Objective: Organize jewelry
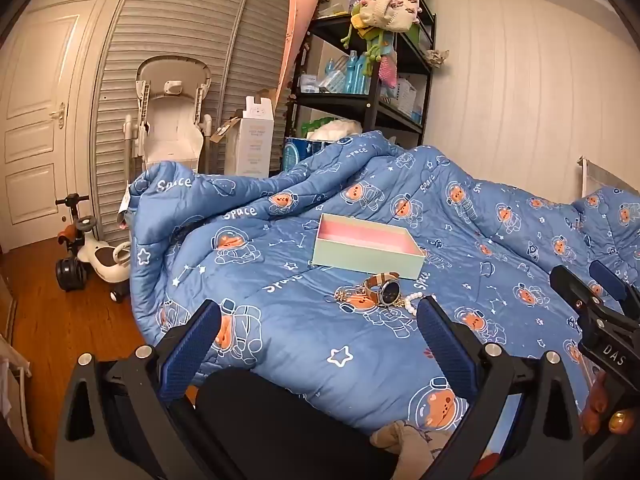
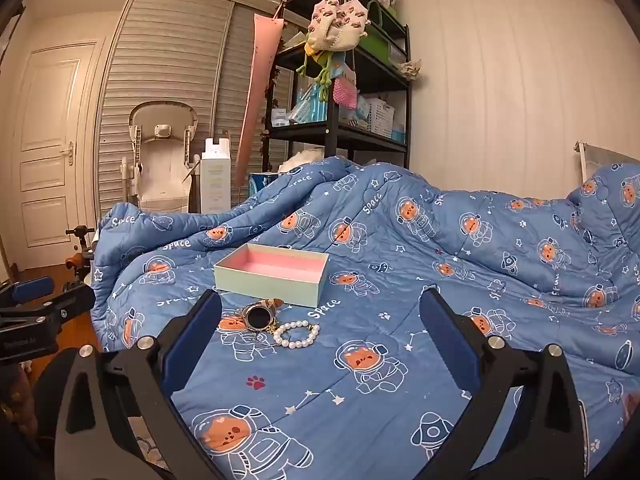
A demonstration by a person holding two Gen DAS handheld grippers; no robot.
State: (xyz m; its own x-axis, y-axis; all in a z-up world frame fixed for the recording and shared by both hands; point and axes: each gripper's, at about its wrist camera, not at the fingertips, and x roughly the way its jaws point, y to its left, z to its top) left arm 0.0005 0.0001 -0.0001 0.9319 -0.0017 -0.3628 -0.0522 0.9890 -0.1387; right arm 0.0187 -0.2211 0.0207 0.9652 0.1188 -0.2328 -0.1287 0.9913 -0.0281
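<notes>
On the blue space-print quilt point(image 1: 288, 336) lies an open pale green box point(image 1: 360, 258) with a pink lining; nothing shows inside it. Just in front of it lie a round-faced watch point(image 1: 387, 290) on a brown strap, a thin gold chain point(image 1: 343, 295) and a white pearl bracelet point(image 1: 412, 303). My left gripper point(image 1: 320, 308) is open, short of the jewelry and holding nothing. In the right wrist view the box point(image 2: 268, 285), watch point(image 2: 258, 314), chain point(image 2: 277, 326) and bracelet point(image 2: 298, 334) sit left of centre. My right gripper point(image 2: 320, 300) is open and holds nothing.
A black shelf rack point(image 2: 340, 128) with hanging bags stands behind the bed. A white high chair point(image 1: 172, 120), a tall carton point(image 1: 254, 140) and a ride-on toy point(image 1: 92, 260) stand on the wood floor at left. A dark-clad knee point(image 1: 280, 420) is below the left gripper.
</notes>
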